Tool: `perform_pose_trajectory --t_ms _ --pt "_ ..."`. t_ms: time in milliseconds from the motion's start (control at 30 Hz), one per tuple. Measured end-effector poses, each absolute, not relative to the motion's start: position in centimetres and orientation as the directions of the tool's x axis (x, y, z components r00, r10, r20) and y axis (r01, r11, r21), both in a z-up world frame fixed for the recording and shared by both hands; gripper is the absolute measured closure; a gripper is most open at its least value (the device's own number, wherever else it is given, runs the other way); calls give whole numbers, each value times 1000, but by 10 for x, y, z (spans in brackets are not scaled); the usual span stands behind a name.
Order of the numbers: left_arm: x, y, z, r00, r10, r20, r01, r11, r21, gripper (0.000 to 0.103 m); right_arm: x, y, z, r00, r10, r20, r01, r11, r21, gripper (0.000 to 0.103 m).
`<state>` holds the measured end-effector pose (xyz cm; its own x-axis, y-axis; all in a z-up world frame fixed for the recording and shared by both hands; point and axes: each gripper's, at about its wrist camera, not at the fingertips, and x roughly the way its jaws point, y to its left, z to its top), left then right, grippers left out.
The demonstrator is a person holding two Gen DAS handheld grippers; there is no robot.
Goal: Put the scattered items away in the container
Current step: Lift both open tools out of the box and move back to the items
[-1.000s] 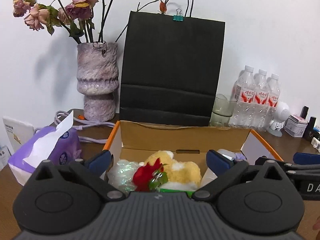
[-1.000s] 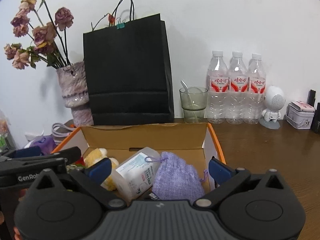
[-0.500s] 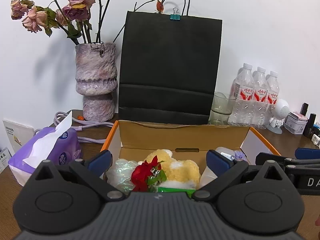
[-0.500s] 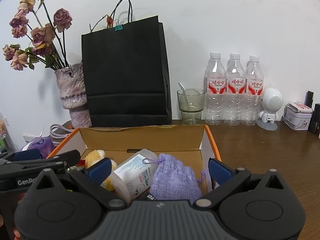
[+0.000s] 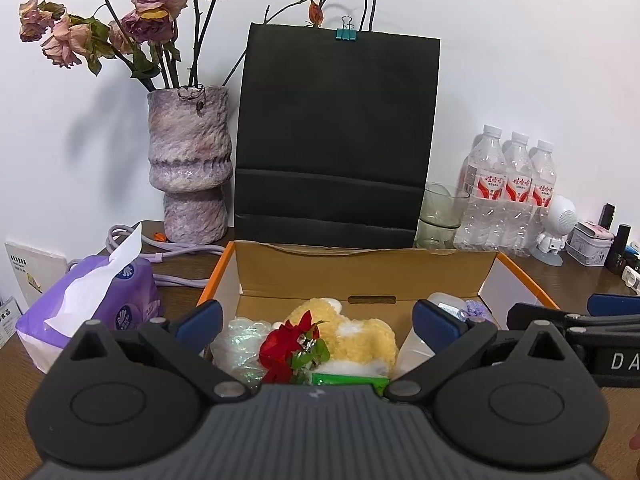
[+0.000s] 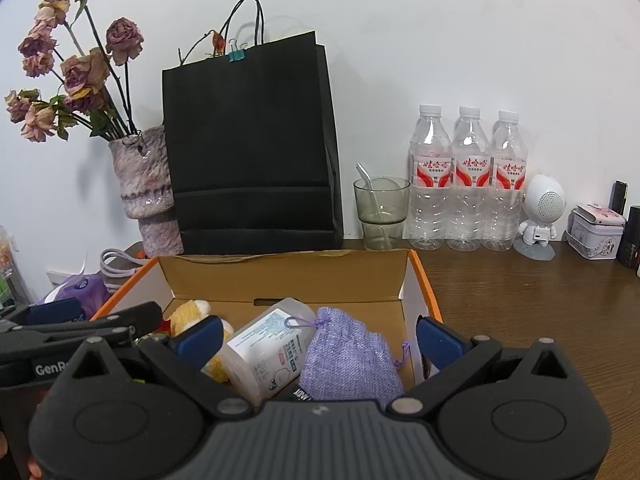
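Blue-padded fingers of the left gripper (image 5: 318, 320) stand wide apart, holding nothing and touching nothing, poised over the near edge of a cardboard box (image 5: 360, 272). The right gripper (image 6: 318, 338) is spread just as wide and is empty too, above the right half of the same box.

The box is brown cardboard with orange edges, open at the top, sitting on a wooden table (image 6: 540, 300) in front of a black paper bag (image 5: 336, 140). Inside it, the left wrist view shows a red flower (image 5: 286, 344), a yellow plush toy (image 5: 360, 332), a crinkly clear wrapper (image 5: 236, 340) and a green packet (image 5: 348, 380). The right wrist view shows what that view mostly hides: a clear plastic jar (image 6: 268, 348) lying on its side and a purple cloth pouch (image 6: 348, 360) resting against it.

Only the left wrist view shows a purple tissue pack (image 5: 92, 312) left of the box. The right wrist view gives the clearer look at a glass (image 6: 380, 212) with a spoon in it and three water bottles (image 6: 468, 180) by the wall
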<state>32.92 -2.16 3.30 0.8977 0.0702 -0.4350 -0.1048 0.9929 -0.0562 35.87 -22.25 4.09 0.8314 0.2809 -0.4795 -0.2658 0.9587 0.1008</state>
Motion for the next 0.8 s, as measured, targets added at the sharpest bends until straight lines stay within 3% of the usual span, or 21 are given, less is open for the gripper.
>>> perform_pose_trajectory --t_ms 800 --pt "249 -1 52 913 96 -396 -132 989 -63 0 293 -236 56 849 283 -447 -283 957 68 0"
